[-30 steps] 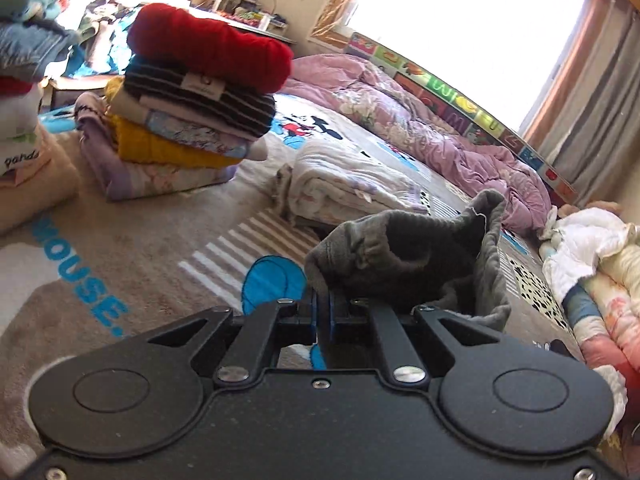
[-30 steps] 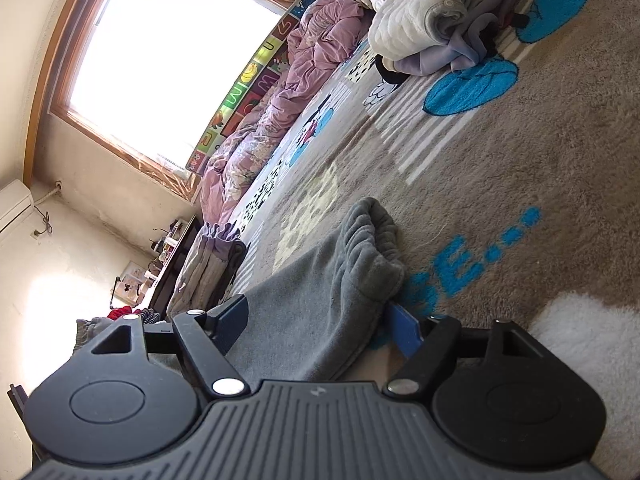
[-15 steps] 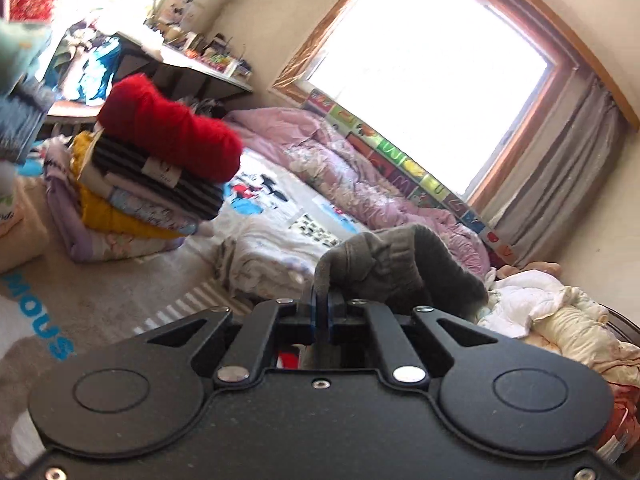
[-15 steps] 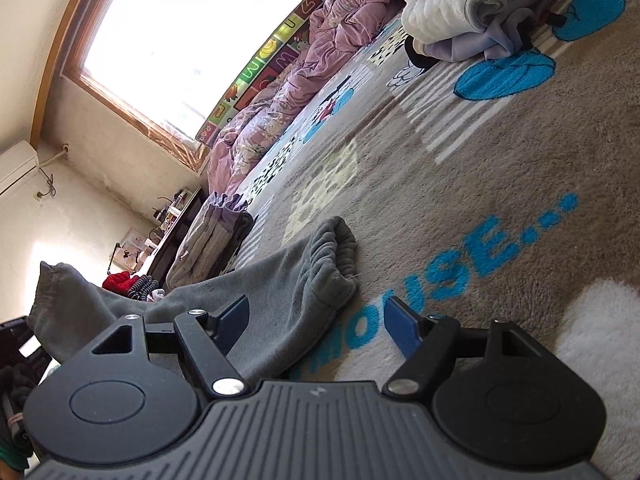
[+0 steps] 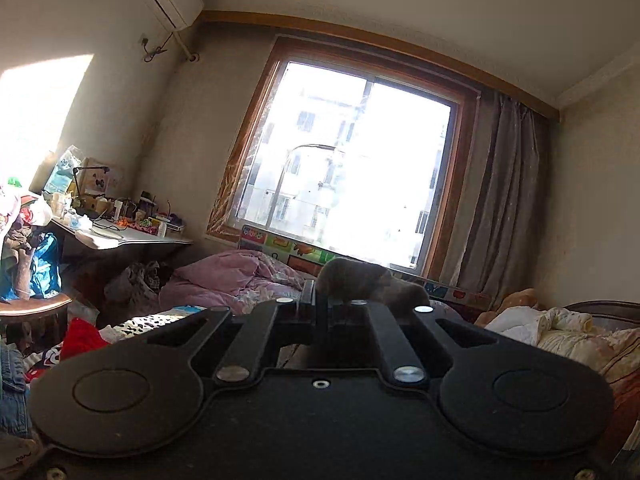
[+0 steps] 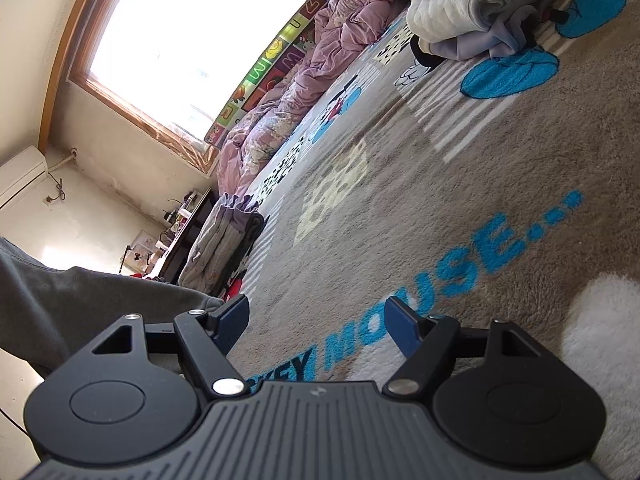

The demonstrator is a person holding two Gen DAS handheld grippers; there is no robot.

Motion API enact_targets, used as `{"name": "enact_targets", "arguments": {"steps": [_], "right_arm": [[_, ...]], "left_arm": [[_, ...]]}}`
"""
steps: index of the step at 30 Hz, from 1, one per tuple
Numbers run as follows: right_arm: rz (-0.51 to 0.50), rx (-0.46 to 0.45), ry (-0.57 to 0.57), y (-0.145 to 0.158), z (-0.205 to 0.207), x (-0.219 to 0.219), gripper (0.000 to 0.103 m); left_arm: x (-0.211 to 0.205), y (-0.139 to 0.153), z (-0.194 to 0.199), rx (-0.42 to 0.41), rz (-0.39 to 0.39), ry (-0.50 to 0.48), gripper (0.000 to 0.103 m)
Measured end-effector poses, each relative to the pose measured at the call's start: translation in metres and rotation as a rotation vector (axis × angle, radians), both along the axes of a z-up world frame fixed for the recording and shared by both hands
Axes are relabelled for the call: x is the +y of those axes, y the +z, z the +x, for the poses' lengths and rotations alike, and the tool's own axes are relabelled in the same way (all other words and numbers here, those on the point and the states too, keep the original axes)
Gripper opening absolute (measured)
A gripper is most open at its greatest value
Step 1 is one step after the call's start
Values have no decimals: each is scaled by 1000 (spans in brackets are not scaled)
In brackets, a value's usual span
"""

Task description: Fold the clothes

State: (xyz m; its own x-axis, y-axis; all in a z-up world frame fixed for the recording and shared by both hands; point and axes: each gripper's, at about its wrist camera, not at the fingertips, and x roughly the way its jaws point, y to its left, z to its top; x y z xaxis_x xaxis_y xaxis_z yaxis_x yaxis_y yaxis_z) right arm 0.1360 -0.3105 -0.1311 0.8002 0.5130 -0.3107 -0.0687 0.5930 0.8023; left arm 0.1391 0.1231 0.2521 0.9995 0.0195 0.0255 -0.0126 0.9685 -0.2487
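Observation:
My left gripper [image 5: 320, 308] is shut on a grey sweat garment [image 5: 360, 282], held high and level; a bunch of the fabric bulges over the fingertips, the rest hangs out of sight. In the right wrist view the same grey garment [image 6: 80, 312] hangs at the left, just beyond the left finger. My right gripper [image 6: 316, 320] stands open low over the carpet [image 6: 460, 184], with nothing between its blue pads [image 6: 400, 324].
A pink quilt [image 6: 320, 80] lies along the wall under the window. A white and grey heap of clothes [image 6: 480, 12] sits on the carpet far off. A folded grey stack [image 6: 224, 240] stands at the left. A cluttered desk [image 5: 112, 232] and red clothing [image 5: 84, 336] are at the left.
My left gripper rose with the grey garment, its view lifting from the carpet and stacks to the window. The garment's cuff has lifted off the carpet, out from between the right fingers.

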Motion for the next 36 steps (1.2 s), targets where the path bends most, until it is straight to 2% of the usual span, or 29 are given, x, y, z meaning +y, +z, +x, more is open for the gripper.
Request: {"name": "enact_targets", "arguments": {"steps": [3, 7, 12, 14, 19, 24, 26, 27, 28, 30, 34, 36], "right_arm": [[3, -9, 16, 2, -1, 3, 75], [19, -25, 25, 5, -4, 3, 75], [98, -31, -7, 3, -6, -11, 75], [123, -28, -25, 1, -6, -17, 75], [137, -20, -49, -2, -4, -24, 75], [127, -18, -52, -3, -2, -24, 75], [116, -17, -47, -2, -1, -22, 75], [106, -15, -47, -2, 0, -21, 75], [97, -12, -48, -3, 0, -21, 75], [78, -4, -51, -3, 0, -19, 75], [36, 7, -54, -3, 1, -16, 75], [7, 6, -46, -2, 1, -12, 75]], "left_arm": [[-32, -31, 23, 85, 44, -81, 2], [-88, -92, 55, 242, 75, -206, 2], [-169, -163, 86, 421, 161, -357, 2], [-195, -184, 92, 465, 190, -400, 2], [-239, -205, 90, 513, 214, -483, 2], [-259, -210, 84, 510, 222, -592, 2], [-266, -216, 87, 564, 263, -635, 6], [-268, -219, 89, 595, 289, -632, 9], [-263, -221, 87, 590, 286, -614, 14], [-249, -222, 82, 566, 267, -574, 59], [-183, -219, 56, 518, 149, -434, 62], [-141, -218, 37, 511, 89, -332, 62]]}}
